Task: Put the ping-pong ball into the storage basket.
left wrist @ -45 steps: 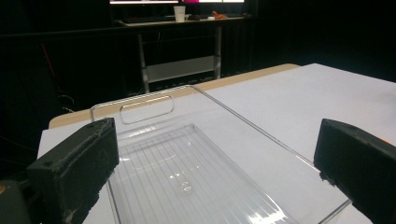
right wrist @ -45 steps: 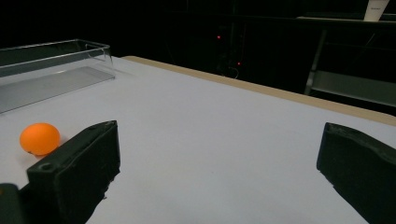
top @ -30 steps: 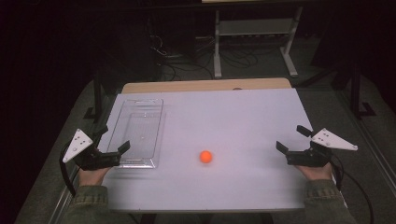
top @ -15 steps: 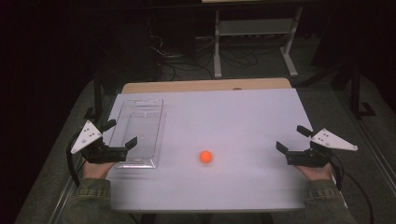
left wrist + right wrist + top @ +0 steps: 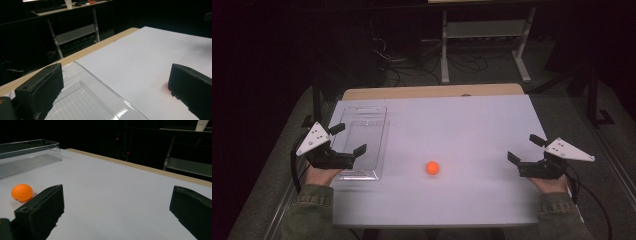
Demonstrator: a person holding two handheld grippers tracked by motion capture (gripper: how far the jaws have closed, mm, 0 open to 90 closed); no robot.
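The left claw [image 5: 348,139] is spread wide, holding nothing, poised over the near end of the clear tray [image 5: 362,131] at the desk's [image 5: 472,125] left side. The right claw [image 5: 526,148] is equally wide and empty, near the desk's right edge. The orange ball [image 5: 432,167] lies on the desk between them, just right of the tray, with bare white surface all around it

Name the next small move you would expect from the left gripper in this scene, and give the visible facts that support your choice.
Probably the left gripper should swing right, off the clear tray, toward the orange ball. Its jaws stand wide open and empty above the tray's near end, and the ball lies loose on the white table just beyond the tray, closer to this gripper than to the right gripper, which is also open.
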